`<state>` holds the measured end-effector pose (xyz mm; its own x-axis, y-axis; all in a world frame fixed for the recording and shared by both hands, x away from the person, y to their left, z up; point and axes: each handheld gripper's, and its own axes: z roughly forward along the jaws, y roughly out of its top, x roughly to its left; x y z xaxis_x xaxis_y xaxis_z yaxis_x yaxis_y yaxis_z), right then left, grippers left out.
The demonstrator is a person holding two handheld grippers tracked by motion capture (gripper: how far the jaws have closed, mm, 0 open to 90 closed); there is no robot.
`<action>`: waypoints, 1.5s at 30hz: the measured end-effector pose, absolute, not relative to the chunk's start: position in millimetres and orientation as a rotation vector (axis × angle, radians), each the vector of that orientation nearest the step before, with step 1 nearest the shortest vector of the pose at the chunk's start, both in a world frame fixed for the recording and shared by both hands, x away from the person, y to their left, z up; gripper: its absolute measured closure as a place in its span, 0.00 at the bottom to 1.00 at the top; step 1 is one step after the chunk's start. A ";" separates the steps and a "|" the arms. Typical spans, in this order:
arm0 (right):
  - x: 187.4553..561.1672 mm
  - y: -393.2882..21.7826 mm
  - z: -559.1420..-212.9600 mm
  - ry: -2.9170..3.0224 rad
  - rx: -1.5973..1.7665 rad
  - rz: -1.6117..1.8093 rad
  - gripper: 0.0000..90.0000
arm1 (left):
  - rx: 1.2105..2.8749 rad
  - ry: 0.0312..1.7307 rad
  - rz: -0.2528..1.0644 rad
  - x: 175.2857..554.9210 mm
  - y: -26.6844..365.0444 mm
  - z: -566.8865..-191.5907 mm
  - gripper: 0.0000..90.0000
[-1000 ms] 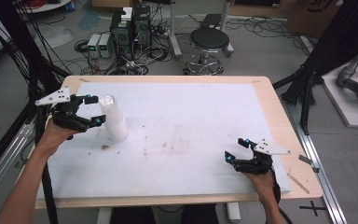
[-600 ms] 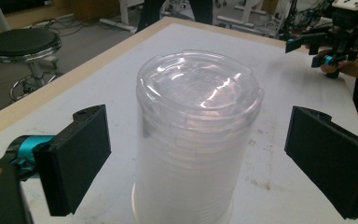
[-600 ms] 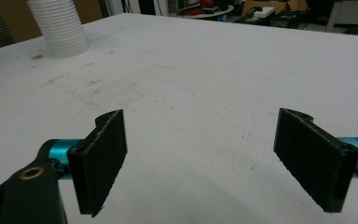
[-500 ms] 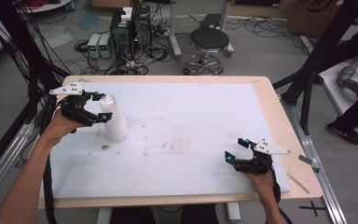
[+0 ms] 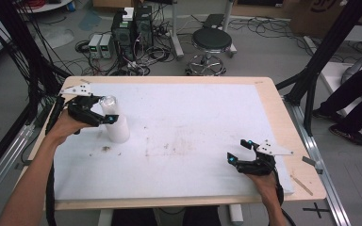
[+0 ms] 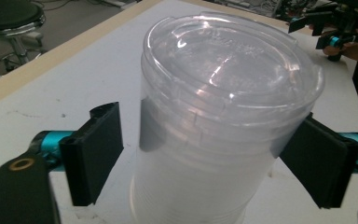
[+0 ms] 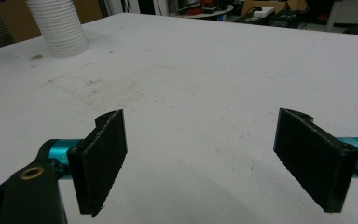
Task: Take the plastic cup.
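Observation:
A stack of white cups (image 5: 116, 128) stands upright at the left of the white table (image 5: 193, 117), with a clear plastic lid (image 5: 108, 100) on top. My left gripper (image 5: 105, 109) reaches in from the left and straddles the stack's upper part. In the left gripper view its jaws have just been closing with the cup stack (image 6: 200, 177) and lid (image 6: 228, 56) between them. The right jaw sits against the lid's rim, while a narrow gap remains at the left jaw. My right gripper (image 5: 238, 150) rests open and empty near the front right, and the stack (image 7: 65, 28) is far off in its view.
A round stool (image 5: 210, 40), computer boxes (image 5: 132, 26) and loose cables lie on the floor behind the table. Black frame posts (image 5: 332, 52) stand at both sides. A person's legs (image 5: 358, 101) are at the right. The other gripper (image 6: 338, 25) shows far off.
My left gripper has slid toward the cup stack, so its jaws now sit on either side of the top, and they stand narrower. The right gripper has stayed where it was.

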<state>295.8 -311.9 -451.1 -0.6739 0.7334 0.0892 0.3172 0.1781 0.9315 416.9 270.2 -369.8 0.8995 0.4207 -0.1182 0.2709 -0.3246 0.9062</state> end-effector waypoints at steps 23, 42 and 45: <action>296.3 -311.9 -451.2 2.080 0.988 1.496 0.19 | 1.920 0.528 0.179 414.7 272.4 -366.9 0.34; 296.3 -311.7 -451.0 2.086 0.995 1.494 0.19 | 1.906 0.527 0.194 410.5 274.9 -360.4 0.37; 296.3 -311.6 -451.1 2.086 0.995 1.494 0.19 | 1.903 0.523 0.203 410.3 274.7 -354.2 0.37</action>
